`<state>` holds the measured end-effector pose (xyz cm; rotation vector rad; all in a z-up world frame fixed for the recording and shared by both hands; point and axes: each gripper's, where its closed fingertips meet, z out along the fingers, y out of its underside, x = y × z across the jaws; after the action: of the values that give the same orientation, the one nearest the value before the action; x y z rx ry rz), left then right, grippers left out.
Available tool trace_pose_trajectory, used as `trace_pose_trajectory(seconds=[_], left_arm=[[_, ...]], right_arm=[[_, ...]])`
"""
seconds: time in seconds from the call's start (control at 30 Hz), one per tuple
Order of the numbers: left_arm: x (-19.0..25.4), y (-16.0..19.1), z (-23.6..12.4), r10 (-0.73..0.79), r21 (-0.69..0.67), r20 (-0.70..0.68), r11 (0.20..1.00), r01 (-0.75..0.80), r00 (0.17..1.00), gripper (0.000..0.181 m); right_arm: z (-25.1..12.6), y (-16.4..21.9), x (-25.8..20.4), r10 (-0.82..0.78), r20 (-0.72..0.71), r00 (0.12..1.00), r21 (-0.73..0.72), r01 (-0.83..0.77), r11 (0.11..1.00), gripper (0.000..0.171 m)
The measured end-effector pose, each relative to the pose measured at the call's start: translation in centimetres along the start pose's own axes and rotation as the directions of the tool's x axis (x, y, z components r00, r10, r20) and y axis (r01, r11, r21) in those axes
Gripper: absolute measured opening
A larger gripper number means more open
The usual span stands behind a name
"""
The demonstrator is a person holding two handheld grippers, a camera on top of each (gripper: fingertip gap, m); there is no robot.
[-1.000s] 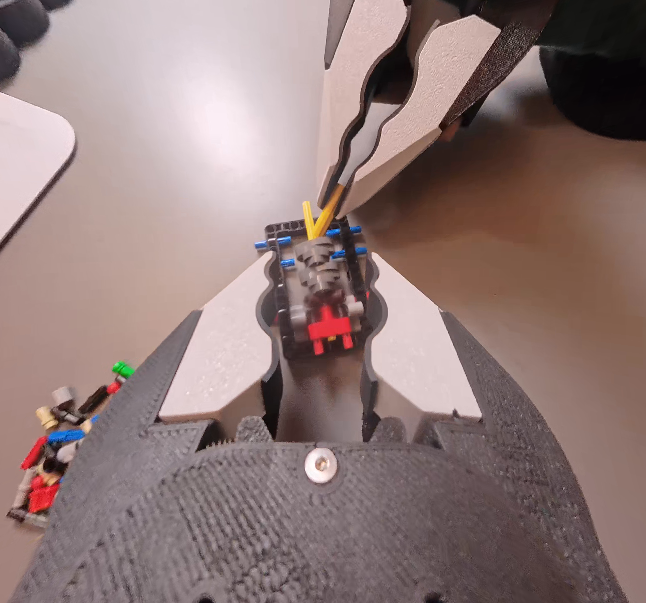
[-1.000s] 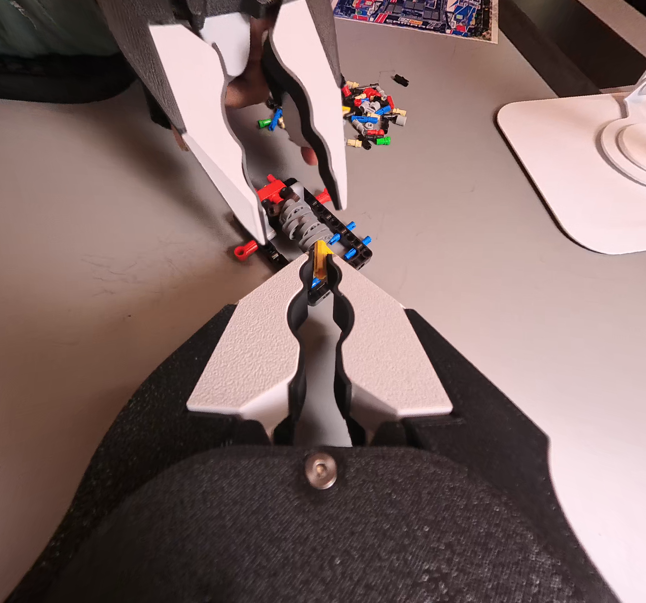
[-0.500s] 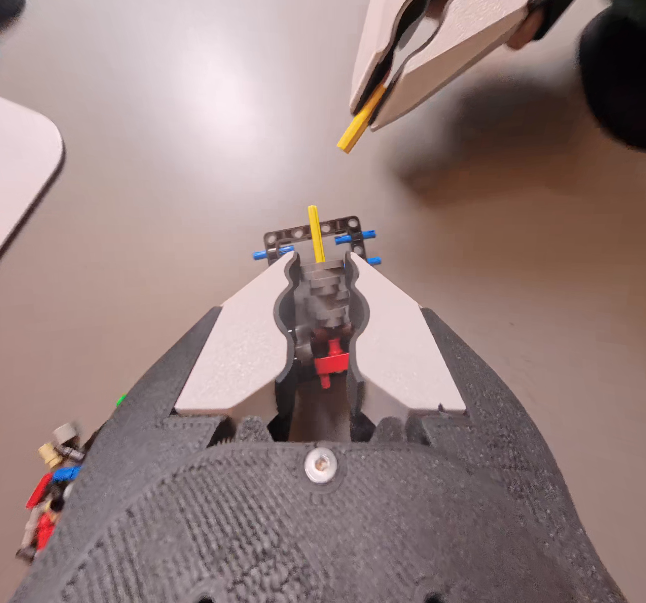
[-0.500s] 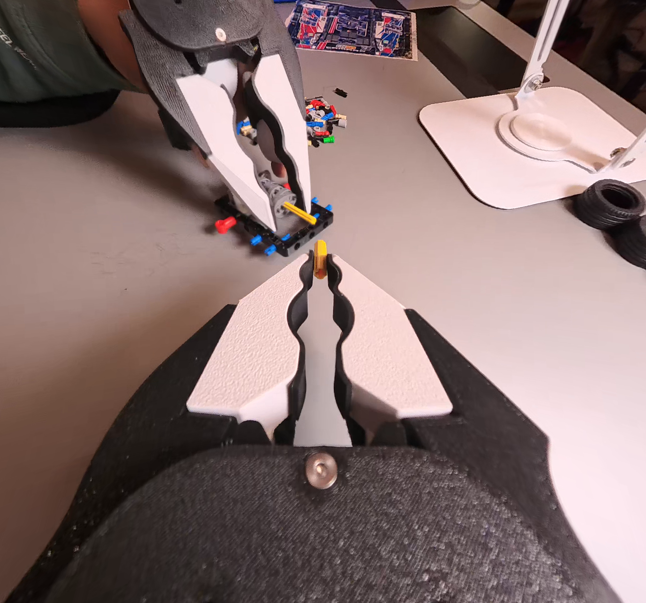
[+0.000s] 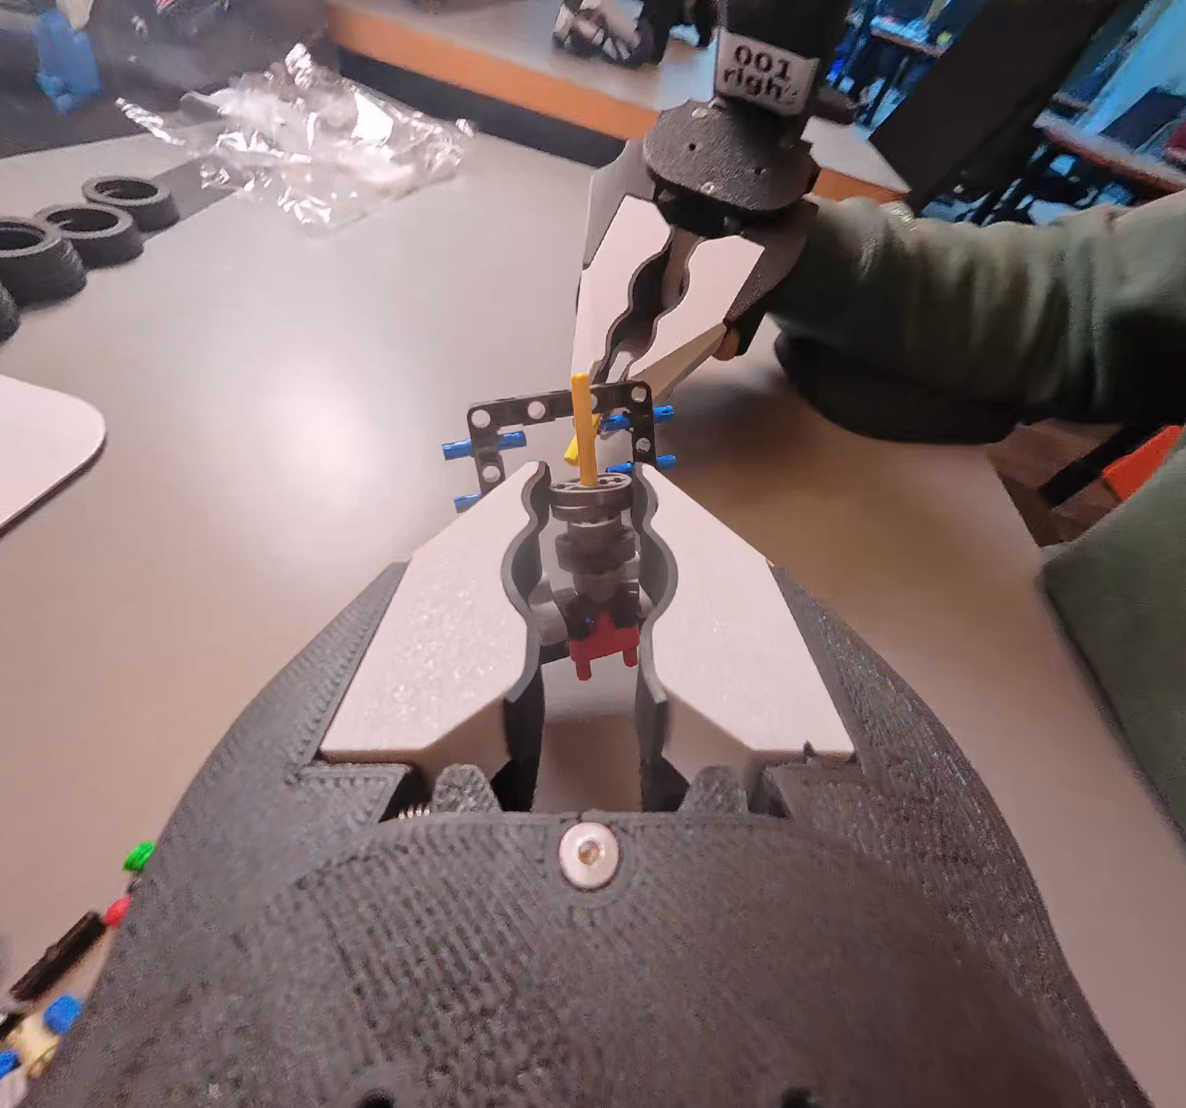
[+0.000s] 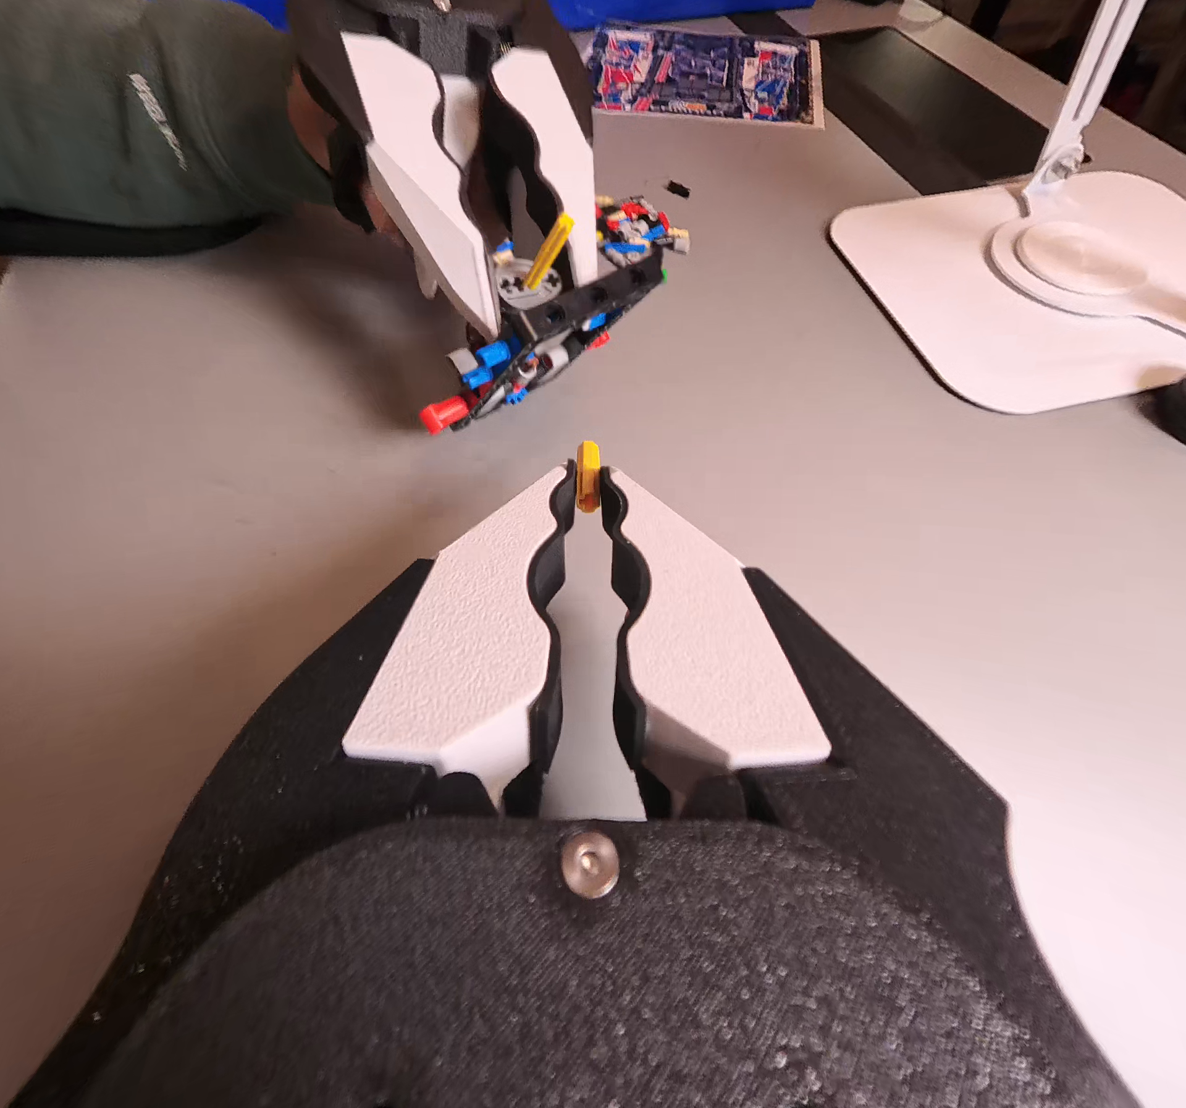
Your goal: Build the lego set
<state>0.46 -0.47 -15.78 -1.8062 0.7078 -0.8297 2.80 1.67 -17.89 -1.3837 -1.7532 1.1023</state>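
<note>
the left gripper (image 5: pixel 587 480) is clamping the frame (image 6: pixel 565 313) tilted off the table, its yellow axle (image 6: pixel 547 258) pointing up and back toward the right gripper (image 6: pixel 585 473), which is pinching a second axle (image 6: pixel 586 475) lengthwise, just short of it.

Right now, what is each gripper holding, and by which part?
The left gripper clamps the lego assembly around its grey gear stack. The right gripper pinches a short yellow axle at its fingertips.
</note>
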Motion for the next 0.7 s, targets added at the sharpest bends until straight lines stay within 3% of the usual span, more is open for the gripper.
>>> trace_pose_trajectory(seconds=[0.2,0.7], left_arm=[[1.2,0.6,0.3,0.081,0.020,-0.044,0.997,-0.081,0.996,0.024],[1.3,1.6,-2.0,0.127,-0.030,-0.011,0.991,-0.127,0.992,0.030]], right_arm=[[0.0,-2.5,-1.8,0.004,0.070,0.998,0.119,-0.013,0.993,0.005],[1.6,-2.7,-4.2,0.004,0.152,0.988,0.118,-0.022,0.993,0.005]])
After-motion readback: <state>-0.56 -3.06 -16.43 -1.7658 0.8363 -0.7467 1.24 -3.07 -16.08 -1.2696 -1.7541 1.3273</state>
